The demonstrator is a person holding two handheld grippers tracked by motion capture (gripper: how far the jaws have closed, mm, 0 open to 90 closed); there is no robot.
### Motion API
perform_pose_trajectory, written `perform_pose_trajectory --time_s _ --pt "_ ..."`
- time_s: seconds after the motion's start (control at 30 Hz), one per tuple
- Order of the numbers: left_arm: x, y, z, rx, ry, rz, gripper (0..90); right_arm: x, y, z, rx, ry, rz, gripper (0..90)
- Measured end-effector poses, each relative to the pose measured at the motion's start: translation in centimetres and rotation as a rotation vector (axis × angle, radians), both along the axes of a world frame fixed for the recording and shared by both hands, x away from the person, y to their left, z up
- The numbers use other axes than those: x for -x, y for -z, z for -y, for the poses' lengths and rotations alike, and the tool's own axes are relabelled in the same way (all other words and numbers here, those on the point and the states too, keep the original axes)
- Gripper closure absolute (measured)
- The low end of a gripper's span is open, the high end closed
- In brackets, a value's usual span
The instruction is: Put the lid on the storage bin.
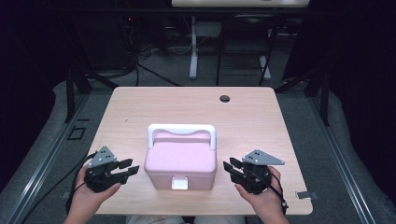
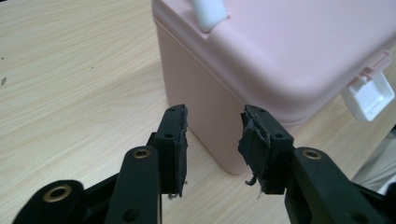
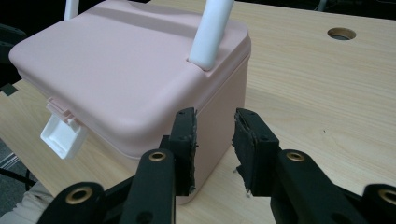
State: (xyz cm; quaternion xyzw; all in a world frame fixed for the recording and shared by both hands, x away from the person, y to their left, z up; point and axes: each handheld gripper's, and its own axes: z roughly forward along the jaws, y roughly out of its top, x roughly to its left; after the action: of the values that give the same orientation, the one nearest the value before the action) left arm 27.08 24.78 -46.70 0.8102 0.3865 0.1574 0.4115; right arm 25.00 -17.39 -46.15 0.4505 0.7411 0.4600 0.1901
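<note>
The pink box [image 1: 181,161] stands near the front edge of the counter [image 1: 140,107], between my two tongs. My left tongs [image 1: 126,169] is just beside its left wall, jaws parted with nothing between them, pointing at the near left corner. My right tongs [image 1: 232,170] is just beside its right wall, also parted and holding nothing. The white handle [image 1: 182,129] stands upright over the lid, and the white latch [image 1: 180,182] is on the near wall
</note>
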Motion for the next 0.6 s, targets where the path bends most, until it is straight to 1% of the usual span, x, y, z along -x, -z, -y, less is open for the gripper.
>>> perform_pose_trajectory --time_s 0.07,0.17,0.37,0.5,0.6 --pt "-0.2 0.2 -0.3 0.020 -0.016 -0.002 58.3 -0.1 0.1 0.1 0.001 0.005 0.002 68.2" --pt "-0.5 0.4 -0.7 0.017 -0.031 0.004 56.1 -0.3 0.3 0.4 0.004 0.016 0.008 67.8" --pt "-1.0 1.1 -1.4 0.026 -0.062 0.007 53.0 -0.7 0.8 1.0 0.009 0.039 0.008 66.6" --pt "-1.5 1.8 -1.8 0.021 -0.091 0.020 51.1 -1.0 1.2 1.2 0.010 0.046 0.006 65.7" --pt "-1.9 2.5 -2.2 0.012 -0.102 0.016 49.5 -1.2 1.5 1.3 0.016 0.053 0.005 64.9"
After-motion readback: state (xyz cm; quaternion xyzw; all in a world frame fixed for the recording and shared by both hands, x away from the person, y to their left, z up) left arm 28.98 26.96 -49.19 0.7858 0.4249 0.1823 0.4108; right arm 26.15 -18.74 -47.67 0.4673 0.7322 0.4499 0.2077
